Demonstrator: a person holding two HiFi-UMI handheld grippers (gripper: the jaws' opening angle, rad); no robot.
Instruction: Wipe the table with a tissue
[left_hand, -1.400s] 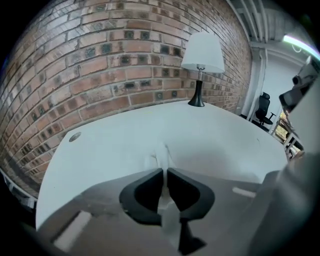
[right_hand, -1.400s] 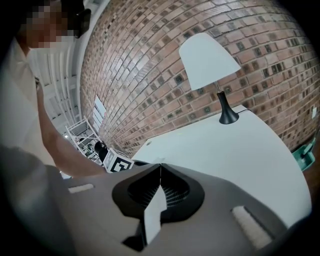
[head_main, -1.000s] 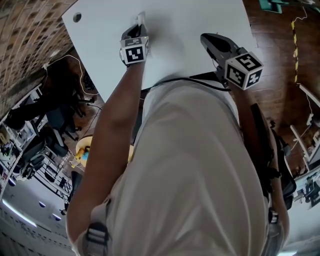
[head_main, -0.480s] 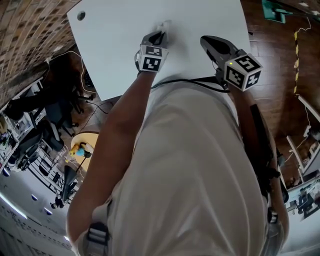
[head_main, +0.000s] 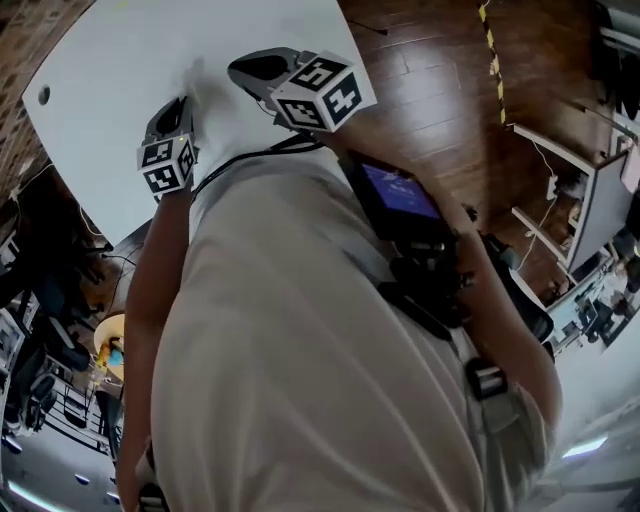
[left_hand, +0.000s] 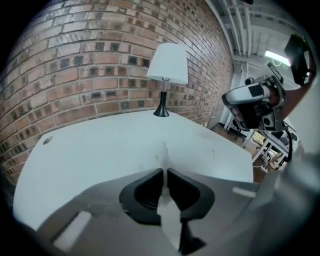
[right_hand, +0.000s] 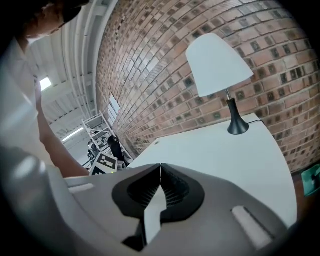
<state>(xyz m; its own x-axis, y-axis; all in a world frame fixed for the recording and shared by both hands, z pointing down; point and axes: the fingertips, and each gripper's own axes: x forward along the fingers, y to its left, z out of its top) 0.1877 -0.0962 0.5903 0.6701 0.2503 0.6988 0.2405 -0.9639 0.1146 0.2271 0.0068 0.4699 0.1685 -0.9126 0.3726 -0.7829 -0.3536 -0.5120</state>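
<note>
Wiping judged in hand: thin white tissue (left_hand: 163, 152) is clamped by fingers of left gripper (left_hand: 164, 175), just eased slightly. Right gripper (right_hand: 160, 172), at 2 o'clock, is closed, empty. Next: tissue to be pressed down and swept across white bench (left_hand: 95, 145) toward 10 o'clock.

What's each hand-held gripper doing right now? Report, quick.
Left hand-held gripper: shut on the tissue, jaws just eased open slightly.
Right hand-held gripper: shut, nothing between the jaws.

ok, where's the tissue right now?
Left gripper view, centre: the tissue is pinched in the left gripper, whose jaws have just opened slightly, and it pokes out over the white table, nearer than the lamp.
</note>
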